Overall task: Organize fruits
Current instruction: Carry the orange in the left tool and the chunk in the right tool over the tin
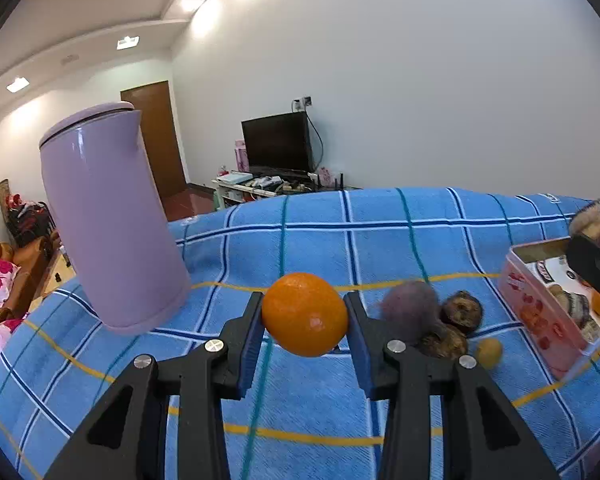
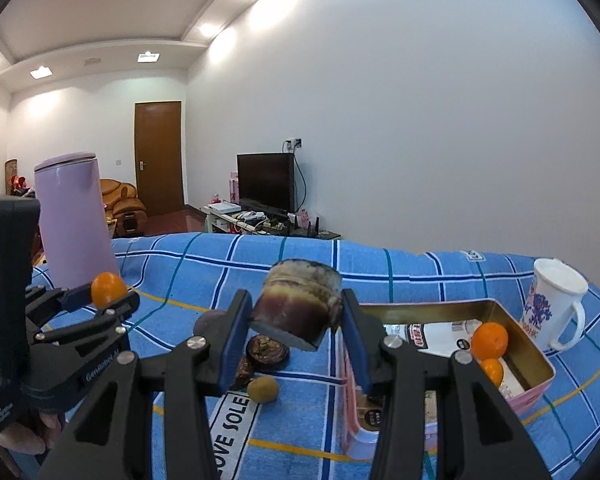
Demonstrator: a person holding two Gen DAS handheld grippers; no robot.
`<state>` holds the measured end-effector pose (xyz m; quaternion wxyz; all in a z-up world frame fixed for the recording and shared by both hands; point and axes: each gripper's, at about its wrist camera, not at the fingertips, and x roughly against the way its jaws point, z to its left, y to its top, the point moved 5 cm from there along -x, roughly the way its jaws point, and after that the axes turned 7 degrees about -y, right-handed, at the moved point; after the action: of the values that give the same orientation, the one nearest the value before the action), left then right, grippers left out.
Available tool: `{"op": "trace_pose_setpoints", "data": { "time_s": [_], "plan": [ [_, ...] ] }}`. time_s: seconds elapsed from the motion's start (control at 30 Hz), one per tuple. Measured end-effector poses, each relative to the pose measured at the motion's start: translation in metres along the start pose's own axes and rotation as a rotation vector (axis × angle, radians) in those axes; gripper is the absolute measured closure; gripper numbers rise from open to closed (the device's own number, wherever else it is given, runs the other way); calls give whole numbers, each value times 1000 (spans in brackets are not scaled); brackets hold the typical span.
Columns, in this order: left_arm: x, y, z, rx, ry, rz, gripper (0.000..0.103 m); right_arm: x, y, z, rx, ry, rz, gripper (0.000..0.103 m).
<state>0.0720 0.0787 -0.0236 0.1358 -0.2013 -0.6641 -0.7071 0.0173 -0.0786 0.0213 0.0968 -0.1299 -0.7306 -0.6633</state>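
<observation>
My left gripper point(image 1: 304, 309) is shut on a tangerine point(image 1: 305, 314) and holds it above the blue checked cloth point(image 1: 380, 240). My right gripper point(image 2: 296, 306) is shut on a brown stubby chunk with a cut end point(image 2: 296, 308), level with the left end of the pink tin point(image 2: 428, 310). Two tangerines point(image 2: 489, 340) lie in the tin's right corner. On the cloth between the grippers lie a purple round fruit point(image 2: 210, 320), two dark wrinkled fruits point(image 2: 266, 350) and a small yellowish fruit point(image 2: 263, 389). In the right wrist view the left gripper point(image 2: 108, 296) is at the left with its tangerine.
A tall lilac kettle point(image 1: 108, 216) stands on the cloth at the left. A white printed mug point(image 2: 556, 304) stands right of the tin. In the left wrist view the pink tin point(image 1: 536, 312) sits at the right edge. A TV stand and a door lie behind the table.
</observation>
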Motion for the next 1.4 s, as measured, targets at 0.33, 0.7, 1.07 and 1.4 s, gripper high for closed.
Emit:
{"op": "trace_pose_setpoints", "data": {
  "time_s": [0.33,0.7,1.07,1.4],
  "plan": [
    [6,-3,-28,4,-47,29,62,7,-3,-32,39,-46,-21,55],
    [8,11,-72,1,-127,17,62,7,0,-97,-47,-105,-24,55],
    [2,26,-135,-52,-229,9,62,9,1,-183,-171,-218,-23,55],
    [-20,33,-200,-86,-305,33,62,-5,2,-228,-195,-297,2,55]
  ]
}}
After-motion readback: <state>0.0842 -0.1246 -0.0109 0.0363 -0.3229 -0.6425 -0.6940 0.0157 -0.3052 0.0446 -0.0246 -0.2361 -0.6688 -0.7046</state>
